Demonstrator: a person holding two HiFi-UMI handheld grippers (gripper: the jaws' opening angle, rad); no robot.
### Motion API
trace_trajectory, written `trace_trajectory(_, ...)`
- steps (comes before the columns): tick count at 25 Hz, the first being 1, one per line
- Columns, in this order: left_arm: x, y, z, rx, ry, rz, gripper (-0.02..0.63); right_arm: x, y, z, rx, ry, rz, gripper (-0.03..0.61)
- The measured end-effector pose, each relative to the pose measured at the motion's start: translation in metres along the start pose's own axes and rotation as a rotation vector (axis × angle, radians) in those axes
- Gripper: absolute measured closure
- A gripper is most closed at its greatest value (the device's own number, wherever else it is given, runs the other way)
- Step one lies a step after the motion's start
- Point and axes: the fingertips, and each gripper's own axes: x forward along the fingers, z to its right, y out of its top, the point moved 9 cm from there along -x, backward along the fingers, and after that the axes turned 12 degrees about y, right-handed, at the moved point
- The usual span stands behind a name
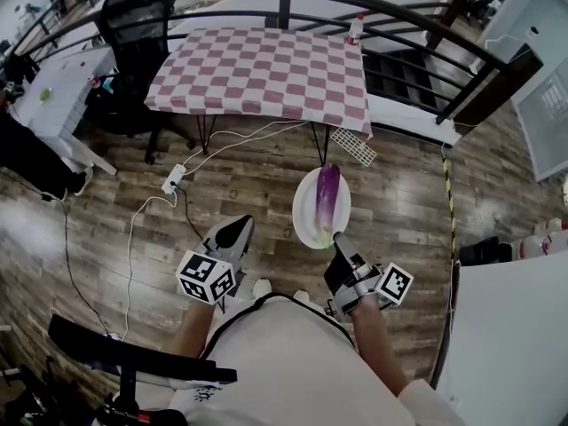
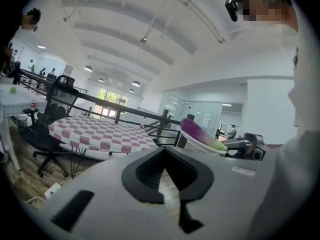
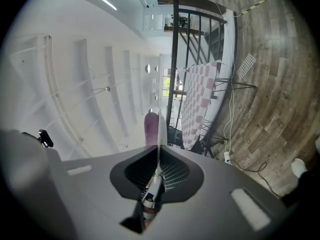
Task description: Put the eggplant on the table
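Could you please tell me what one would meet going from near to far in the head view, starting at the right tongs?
right tongs → plate with the eggplant lying on it → white grid panel → checkered table → bottle at its far corner

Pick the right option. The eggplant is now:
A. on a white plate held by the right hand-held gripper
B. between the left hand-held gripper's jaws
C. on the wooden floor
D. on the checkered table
A: the eggplant lies on the white plate, whose near rim the right hand-held gripper clamps, well short of the checkered table.
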Motion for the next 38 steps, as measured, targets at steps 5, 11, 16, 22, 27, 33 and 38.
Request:
trace_trajectory(5, 0.005, 0.002, -0.014, -0.003, -0.006, 0.005, 0.611, 0.017, -0.004, 0.003, -0.017, 0.001, 0.006, 0.557)
trace_trajectory(11, 0.006, 0.006, -0.032, -0.005, -0.032, 0.006, 0.611, 0.033, -0.012, 0.007, -0.025, 0.001, 0.023, 0.557)
trace_trajectory(16, 0.005, 0.006, -0.046, -0.008, -0.045, -0.001, 0.609, 0.039, -0.022, 0.011, -0.028, -0.002, 0.039, 0.557)
trace_trajectory(22, -0.002, 0.01, -0.06, -0.018, -0.05, 0.017, 0.611, 0.046, -0.032, 0.011, -0.04, -0.004, 0.041, 0.555)
trace_trajectory(27, -0.011, 0.012, -0.073, -0.009, -0.054, 0.029, 0.609, 0.055, -0.039, 0.009, -0.05, 0.001, 0.048, 0.555)
trace_trajectory(33, -0.018, 0.01, -0.085, -0.008, -0.051, 0.03, 0.607, 0.06, -0.047, 0.009, -0.047, -0.012, 0.05, 0.555)
trace_trajectory(38, -0.017, 0.006, -0.093, -0.017, -0.038, 0.022, 0.607, 0.064, -0.047, 0.014, -0.049, -0.02, 0.047, 0.555)
